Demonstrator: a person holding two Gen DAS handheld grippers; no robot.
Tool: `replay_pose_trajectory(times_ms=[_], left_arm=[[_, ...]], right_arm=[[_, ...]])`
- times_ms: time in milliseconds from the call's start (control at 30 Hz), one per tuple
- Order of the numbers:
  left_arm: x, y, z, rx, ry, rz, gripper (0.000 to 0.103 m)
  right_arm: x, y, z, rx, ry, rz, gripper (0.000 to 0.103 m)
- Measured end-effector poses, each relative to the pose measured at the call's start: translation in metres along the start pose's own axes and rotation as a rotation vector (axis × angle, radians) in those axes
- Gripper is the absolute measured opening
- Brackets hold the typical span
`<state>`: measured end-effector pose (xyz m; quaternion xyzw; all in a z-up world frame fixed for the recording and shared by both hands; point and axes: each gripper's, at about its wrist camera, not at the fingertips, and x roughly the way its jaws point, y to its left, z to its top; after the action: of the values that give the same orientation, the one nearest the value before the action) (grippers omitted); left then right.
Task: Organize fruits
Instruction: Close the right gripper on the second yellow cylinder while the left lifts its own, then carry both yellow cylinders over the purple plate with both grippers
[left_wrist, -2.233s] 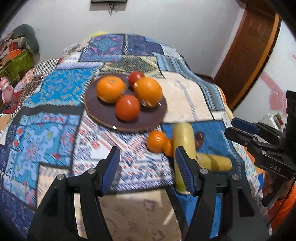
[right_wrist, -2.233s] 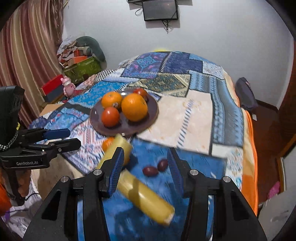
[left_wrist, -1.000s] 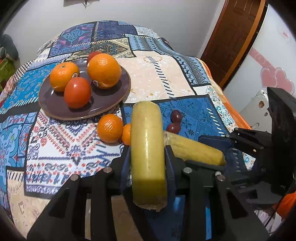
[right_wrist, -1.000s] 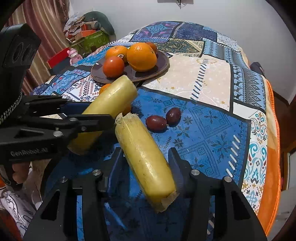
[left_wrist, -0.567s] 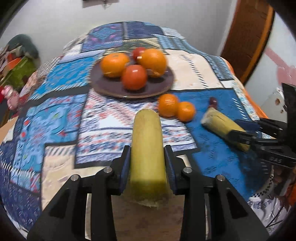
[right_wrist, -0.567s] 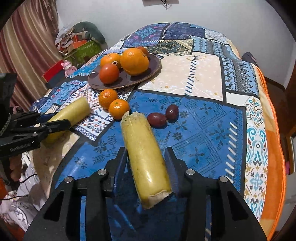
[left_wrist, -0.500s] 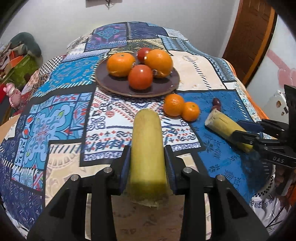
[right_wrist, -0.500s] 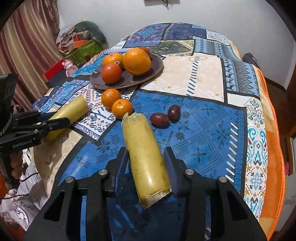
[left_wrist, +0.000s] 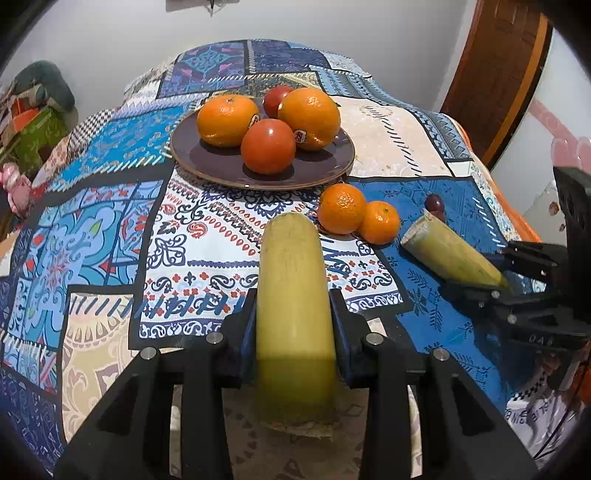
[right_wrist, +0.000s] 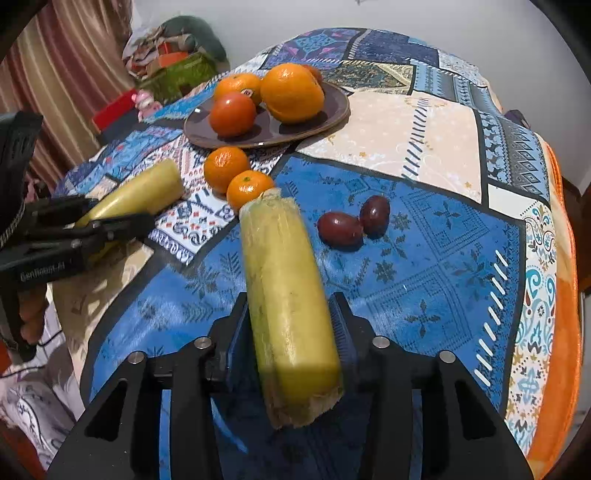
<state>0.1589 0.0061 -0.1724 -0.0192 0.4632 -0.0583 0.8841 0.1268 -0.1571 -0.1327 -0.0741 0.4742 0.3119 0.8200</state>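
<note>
Left wrist: hand-held gripper (left_wrist: 293, 325) clamped around yellow cane piece (left_wrist: 293, 295).

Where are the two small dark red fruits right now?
In the right wrist view, the two dark red fruits lie touching on the blue patch, right of the right hand-held gripper's yellow stalk.

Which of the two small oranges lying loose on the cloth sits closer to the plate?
The larger, farther one: it lies almost against the plate rim, while its smaller neighbour sits nearer the grippers.

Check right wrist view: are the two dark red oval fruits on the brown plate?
No, the two dark red oval fruits lie on the blue patterned cloth, apart from the round brown plate holding the oranges.
</note>
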Motion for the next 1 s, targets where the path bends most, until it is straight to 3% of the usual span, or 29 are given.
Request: replay_pose_trajectory(times_ms=[233,467,700,1000], left_arm=[[-0.004,-0.004,0.002,0.036,-0.006,0.01,0.035],[-0.022,0.001,0.003,0.022,-0.043,0.004,0.034],[-0.047,0.011,0.024,0.001,-0.108,0.009,0.034],[-0.042,0.041,0.054,-0.062,-0.131,0.013,0.034]], right_arm=[[-0.008,0.003,0.0,0.053,-0.052,0.063,0.035],[-0.032,0.009,0.006,0.059,-0.128,0.054,0.035],[-0.048,0.016,0.033,0.043,-0.203,0.034,0.034],[-0.037,0.024,0.069,0.028,-0.257,0.033,0.035]])
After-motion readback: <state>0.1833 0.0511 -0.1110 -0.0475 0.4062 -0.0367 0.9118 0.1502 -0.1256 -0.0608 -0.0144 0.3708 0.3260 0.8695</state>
